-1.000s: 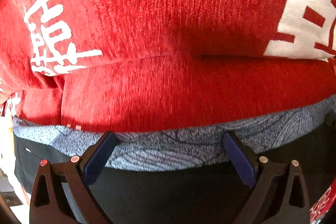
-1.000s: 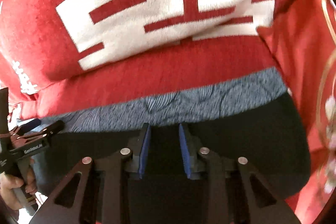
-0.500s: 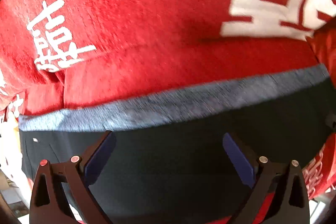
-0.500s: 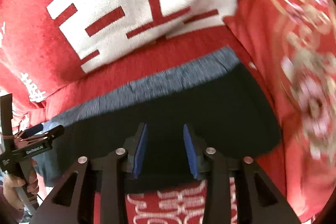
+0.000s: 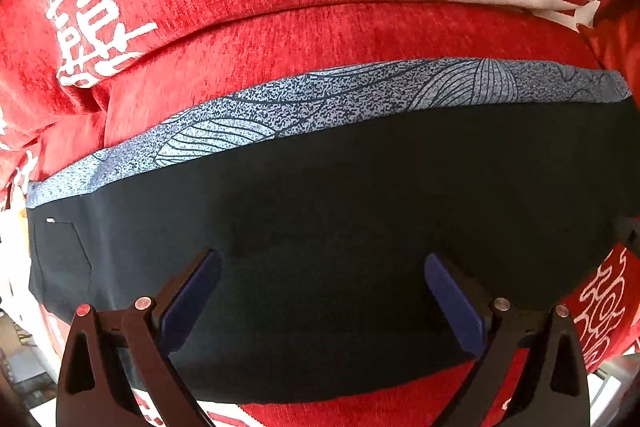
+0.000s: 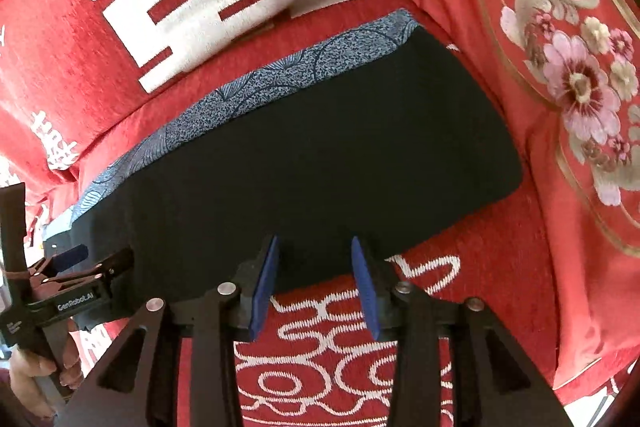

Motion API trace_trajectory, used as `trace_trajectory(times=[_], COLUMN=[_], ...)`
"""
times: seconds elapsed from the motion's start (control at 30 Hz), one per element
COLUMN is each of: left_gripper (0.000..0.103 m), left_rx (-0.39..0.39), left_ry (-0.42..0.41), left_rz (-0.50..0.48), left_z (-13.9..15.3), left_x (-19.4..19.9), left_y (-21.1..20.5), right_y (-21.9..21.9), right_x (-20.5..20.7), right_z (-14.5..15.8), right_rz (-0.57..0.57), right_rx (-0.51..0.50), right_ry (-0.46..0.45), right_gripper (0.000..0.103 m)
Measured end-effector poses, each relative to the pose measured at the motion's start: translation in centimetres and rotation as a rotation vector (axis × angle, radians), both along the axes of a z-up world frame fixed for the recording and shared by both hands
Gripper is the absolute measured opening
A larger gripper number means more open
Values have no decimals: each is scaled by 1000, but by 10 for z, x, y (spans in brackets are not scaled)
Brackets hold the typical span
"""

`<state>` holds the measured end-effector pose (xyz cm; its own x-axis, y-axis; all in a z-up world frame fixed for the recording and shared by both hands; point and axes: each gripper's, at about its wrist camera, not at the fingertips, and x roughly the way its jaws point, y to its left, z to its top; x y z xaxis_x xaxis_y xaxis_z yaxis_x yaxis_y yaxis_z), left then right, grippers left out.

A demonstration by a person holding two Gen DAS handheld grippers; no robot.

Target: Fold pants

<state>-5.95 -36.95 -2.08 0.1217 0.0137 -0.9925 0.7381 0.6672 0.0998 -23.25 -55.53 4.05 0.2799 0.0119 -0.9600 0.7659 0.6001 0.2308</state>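
One pair of pants [image 5: 340, 247] lies flat across the middle of both views, resting on a red cloth [image 5: 280, 39] with white characters woven in; what is under the cloth does not show. The pants look like thin, soft, light fabric that will drape and sag rather than hold a shape, so I judge any lifted edge will need support at two points to keep it straight. The surface looks smooth and could slide on itself once doubled. The best holds seem to be the near hem, at lower centre of the right wrist view, or the outer corners at the far left and right.

They are dark, nearly black, already folded into a broad rectangle, with a speckled blue-grey band [image 5: 320, 99] printed with fine leaf lines running along the far edge. A pocket outline shows at lower left of the left wrist view.

The left claw [image 5: 320, 299] stands wide apart above the dark cloth, gripping nothing. The right claw [image 6: 316, 279] is parted too, narrower, over the near hem, empty.
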Motion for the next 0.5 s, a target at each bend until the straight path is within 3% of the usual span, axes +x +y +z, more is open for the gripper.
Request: trace_trajectory(times=[0.27, 0.37, 0.5], left_gripper=[102, 102, 102], left_rx=[10, 15, 13], left_ry=[-11, -16, -28], left_rz=[-3, -6, -10], left_z=[3, -3, -1], left_x=[-5, 2, 2], left_y=[-3, 0, 0], right_y=[-4, -13, -21], right_x=[-16, -25, -46], right_z=[7, 7, 6], right_rz=[-41, -82, -157], right_rx=[2, -5, 57], right_ry=[-13, -9, -64], right_gripper=[43, 51, 51])
